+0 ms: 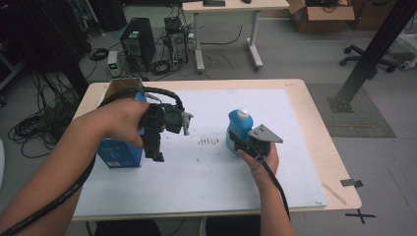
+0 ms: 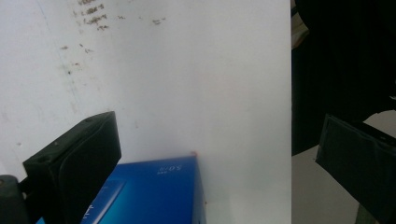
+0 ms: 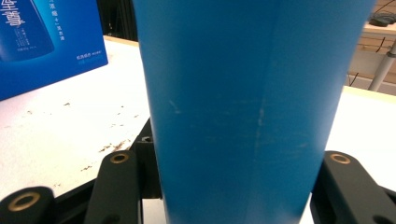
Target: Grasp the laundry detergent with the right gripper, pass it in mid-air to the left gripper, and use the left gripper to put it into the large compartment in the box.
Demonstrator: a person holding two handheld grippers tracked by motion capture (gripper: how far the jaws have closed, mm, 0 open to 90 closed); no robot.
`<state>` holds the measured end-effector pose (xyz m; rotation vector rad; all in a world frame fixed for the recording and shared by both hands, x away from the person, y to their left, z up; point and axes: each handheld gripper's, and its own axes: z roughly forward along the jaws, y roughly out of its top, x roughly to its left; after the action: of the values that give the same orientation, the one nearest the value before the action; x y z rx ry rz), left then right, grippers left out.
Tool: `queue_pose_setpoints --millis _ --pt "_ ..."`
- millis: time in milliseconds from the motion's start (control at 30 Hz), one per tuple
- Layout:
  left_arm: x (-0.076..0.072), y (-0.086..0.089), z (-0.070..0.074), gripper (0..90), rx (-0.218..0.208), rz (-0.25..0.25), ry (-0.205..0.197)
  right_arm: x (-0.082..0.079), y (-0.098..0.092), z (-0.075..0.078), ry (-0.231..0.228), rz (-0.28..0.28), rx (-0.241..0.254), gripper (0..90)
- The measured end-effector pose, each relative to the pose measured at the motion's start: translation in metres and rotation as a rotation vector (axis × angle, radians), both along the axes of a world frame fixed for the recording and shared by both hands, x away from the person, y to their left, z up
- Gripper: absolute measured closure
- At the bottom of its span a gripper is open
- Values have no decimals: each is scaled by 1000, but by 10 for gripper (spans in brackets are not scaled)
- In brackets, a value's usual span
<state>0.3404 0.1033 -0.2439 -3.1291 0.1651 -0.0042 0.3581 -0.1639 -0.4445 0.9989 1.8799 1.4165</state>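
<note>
Right gripper view shows the right tool (image 3: 233, 186) clamped on the blue bottle (image 3: 243, 102); left tool (image 2: 215, 158) gapes wide, holding nothing.

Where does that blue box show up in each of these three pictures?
High view: the blue box stands at the left of the table, partly behind the left tool.
Left gripper view: its top fills the bottom edge, left of middle, beside the near black jaw.
Right gripper view: it sits in the upper left corner, behind the blue bottle.
Shared landmark: the white mat with its brown smudges.
</note>
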Motion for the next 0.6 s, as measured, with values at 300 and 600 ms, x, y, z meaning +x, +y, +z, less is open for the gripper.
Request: queue_pose_setpoints --millis 300,600 --pt "0 -1 4 2 -3 3 -6 -1 -4 5 1 28 20 469" --pt "2 -3 12 2 -1 8 -18 -3 -15 30 -3 101 -1 468"
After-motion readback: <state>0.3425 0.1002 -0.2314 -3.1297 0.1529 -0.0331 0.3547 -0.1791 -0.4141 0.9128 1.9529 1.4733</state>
